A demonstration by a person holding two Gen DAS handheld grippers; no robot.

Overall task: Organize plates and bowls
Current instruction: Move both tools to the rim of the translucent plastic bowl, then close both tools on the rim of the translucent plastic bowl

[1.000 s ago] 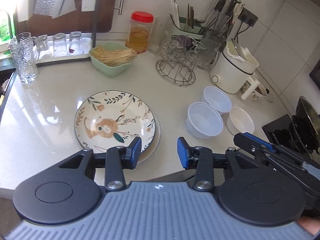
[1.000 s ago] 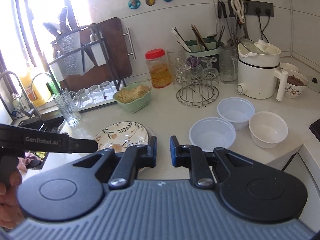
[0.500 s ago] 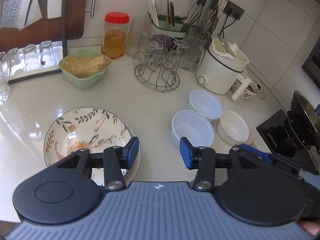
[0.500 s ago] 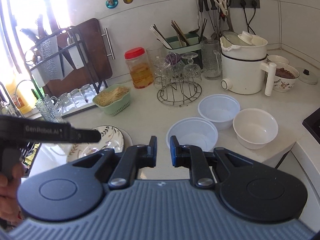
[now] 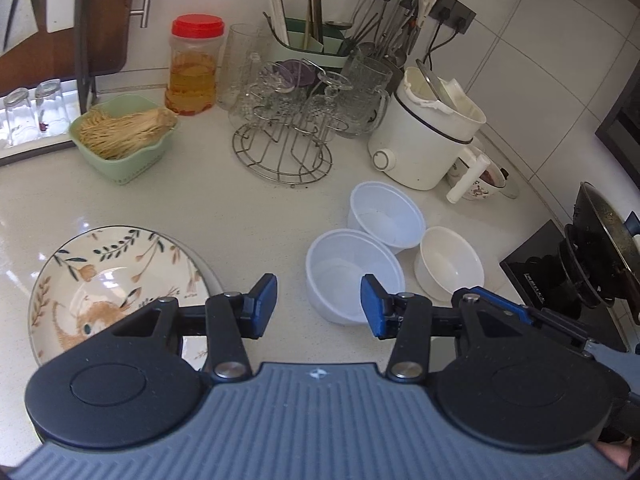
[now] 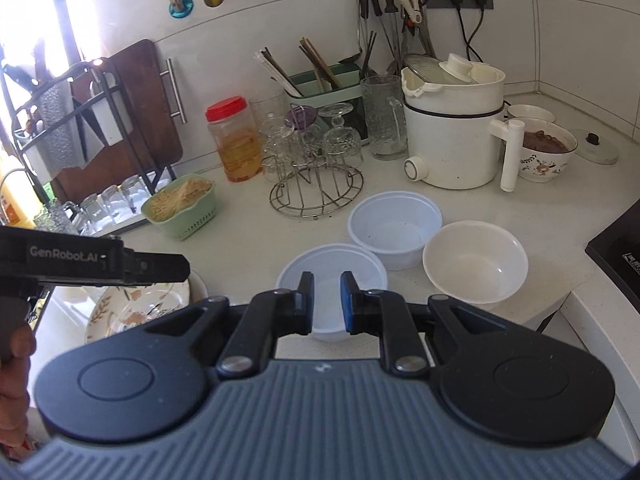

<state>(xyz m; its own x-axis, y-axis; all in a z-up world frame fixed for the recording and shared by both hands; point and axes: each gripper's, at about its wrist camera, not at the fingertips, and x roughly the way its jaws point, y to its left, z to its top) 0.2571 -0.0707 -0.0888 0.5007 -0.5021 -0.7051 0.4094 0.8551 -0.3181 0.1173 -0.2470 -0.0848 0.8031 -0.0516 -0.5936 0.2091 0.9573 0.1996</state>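
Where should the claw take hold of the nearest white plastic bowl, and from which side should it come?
Probably the near rim of the nearest plastic bowl, coming from above: it stands upright and open, so one finger could go inside the thin wall. The second plastic bowl crowds its far side.

"GenRobot.AI" in pale letters on the left gripper point(image 6: 156, 268)'s black body, right wrist view.
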